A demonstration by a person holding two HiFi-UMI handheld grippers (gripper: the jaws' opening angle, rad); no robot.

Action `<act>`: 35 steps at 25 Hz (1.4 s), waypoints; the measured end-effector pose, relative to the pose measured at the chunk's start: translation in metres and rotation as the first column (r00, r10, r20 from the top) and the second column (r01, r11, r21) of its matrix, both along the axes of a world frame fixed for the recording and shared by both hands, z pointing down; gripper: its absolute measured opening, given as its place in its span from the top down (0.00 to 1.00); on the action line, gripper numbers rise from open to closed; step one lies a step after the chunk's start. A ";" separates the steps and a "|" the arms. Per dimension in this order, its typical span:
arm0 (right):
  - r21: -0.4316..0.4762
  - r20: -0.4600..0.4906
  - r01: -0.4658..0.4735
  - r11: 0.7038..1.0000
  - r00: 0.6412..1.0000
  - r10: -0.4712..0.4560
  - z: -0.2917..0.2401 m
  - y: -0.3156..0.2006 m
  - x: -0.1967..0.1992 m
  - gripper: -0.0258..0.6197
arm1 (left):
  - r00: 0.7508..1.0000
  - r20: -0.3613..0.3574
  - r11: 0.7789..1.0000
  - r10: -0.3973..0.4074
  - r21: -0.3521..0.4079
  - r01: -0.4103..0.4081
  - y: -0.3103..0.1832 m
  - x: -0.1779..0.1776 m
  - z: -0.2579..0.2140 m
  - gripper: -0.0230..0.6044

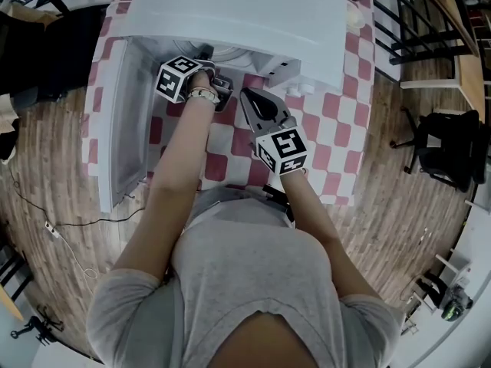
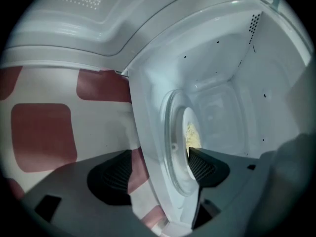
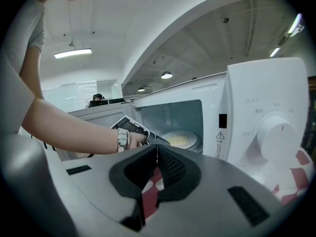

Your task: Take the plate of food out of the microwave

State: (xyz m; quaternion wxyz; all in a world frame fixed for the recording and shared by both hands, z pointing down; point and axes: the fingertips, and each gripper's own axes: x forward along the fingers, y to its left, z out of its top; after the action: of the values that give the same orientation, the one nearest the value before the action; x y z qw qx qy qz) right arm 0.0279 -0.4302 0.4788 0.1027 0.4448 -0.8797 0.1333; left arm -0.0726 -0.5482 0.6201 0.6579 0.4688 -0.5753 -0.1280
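The white microwave (image 1: pixel 245 14) stands open on the checked table, its door (image 1: pixel 123 121) swung out to the left. Inside, a white plate of pale yellow food (image 3: pixel 180 139) rests on the glass turntable (image 2: pixel 173 147). My left gripper (image 1: pixel 219 84) reaches into the cavity. It is open (image 2: pixel 158 167): one pad (image 2: pixel 205 167) lies over the plate (image 2: pixel 190 132) beside the food, the other pad (image 2: pixel 111 177) is outside the turntable's rim. My right gripper (image 1: pixel 249 98) hangs in front of the microwave, shut (image 3: pixel 157 154) on nothing.
The red-and-white checked tablecloth (image 1: pixel 330 129) covers the table in front of the microwave. The control panel with its dial (image 3: pixel 276 132) is on the microwave's right side. Black chairs (image 1: pixel 437 144) stand on the wood floor to the right.
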 end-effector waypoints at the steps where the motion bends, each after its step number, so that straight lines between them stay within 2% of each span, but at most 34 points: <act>1: 0.003 0.001 0.000 1.000 1.000 0.000 -0.001 0.000 0.000 0.92 | 1.000 -0.004 1.000 0.003 -0.001 -0.003 0.002 0.000 0.000 0.38; 6: 0.008 0.003 0.007 1.000 1.000 -0.007 -0.003 0.004 -0.001 0.92 | 1.000 -0.012 1.000 0.027 -0.010 -0.027 0.012 0.002 -0.003 0.43; 12: 0.006 0.006 0.015 1.000 1.000 -0.015 -0.003 0.011 -0.001 0.92 | 0.999 0.004 0.999 0.033 -0.015 -0.033 0.019 0.001 -0.011 0.56; 19: 0.010 0.012 0.016 1.000 1.000 -0.016 -0.005 0.012 -0.001 0.92 | 0.998 0.000 0.998 0.063 0.003 -0.063 0.023 0.003 -0.024 0.77; 22: 0.012 0.012 0.017 1.000 1.000 -0.017 -0.006 0.014 0.000 0.92 | 0.998 -0.017 0.998 0.057 0.023 -0.056 0.020 0.004 -0.029 0.89; 30: 0.011 0.007 0.012 1.000 1.000 -0.012 -0.005 0.018 0.005 0.92 | 0.996 -0.091 0.997 0.027 0.069 -0.021 0.024 0.001 -0.032 0.92; 35: 0.013 0.005 0.022 1.000 1.000 -0.022 -0.006 0.020 0.005 0.92 | 0.990 -0.140 0.985 0.020 0.174 0.005 0.027 0.000 -0.041 0.94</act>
State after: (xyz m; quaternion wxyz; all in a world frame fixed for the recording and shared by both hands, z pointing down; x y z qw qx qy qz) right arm 0.0329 -0.4106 0.4732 0.0987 0.4356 -0.8856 0.1275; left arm -0.0724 -0.5216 0.5787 0.6542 0.5163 -0.5120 -0.2080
